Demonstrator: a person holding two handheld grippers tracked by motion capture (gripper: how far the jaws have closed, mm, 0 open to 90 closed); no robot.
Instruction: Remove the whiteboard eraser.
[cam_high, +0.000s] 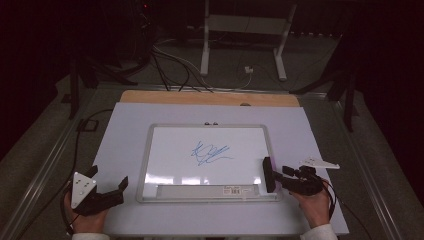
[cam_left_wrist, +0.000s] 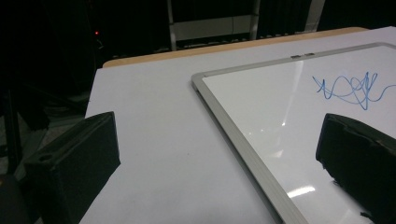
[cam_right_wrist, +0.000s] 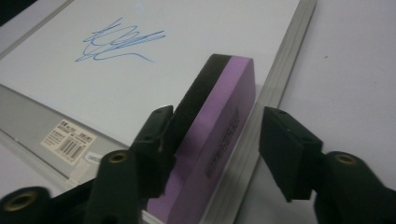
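Purple-and-black eraser (cam_right_wrist: 219, 116) standing on its long edge at the right rim of the whiteboard (cam_right_wrist: 280, 70), lower middle of the right tool view; seen as a dark upright block (cam_high: 269, 174) at the lower right corner of the board in the high view. Sits between the jaws of the right tool (cam_right_wrist: 219, 128): one jaw against the black felt side, the other clear of the purple side with a gap showing. Released, then, not clenched, though straddling the eraser. Right tool (cam_high: 280, 176) at the lower right of the high view, carried by a hand (cam_high: 315, 207) entering from the bottom edge.

Blue scribble (cam_right_wrist: 116, 42) at the upper left of the right tool view, well apart from the eraser; near the board's middle (cam_high: 210, 152) in the high view. Barcode label (cam_right_wrist: 67, 140) on the board's bottom tray, lower left of the right tool view.

Whiteboard (cam_high: 145, 160) flat on the white tabletop (cam_high: 120, 130), centre of the high view.

Left tool (cam_high: 107, 178) at the lower left of the high view, over bare tabletop just beside the board's left rim, jaws wide apart and grasping nothing. Same spread in the left tool view (cam_left_wrist: 219, 154), with the board's frame (cam_left_wrist: 233, 126) running diagonally between the jaws and the scribble (cam_left_wrist: 350, 88) at the upper right.
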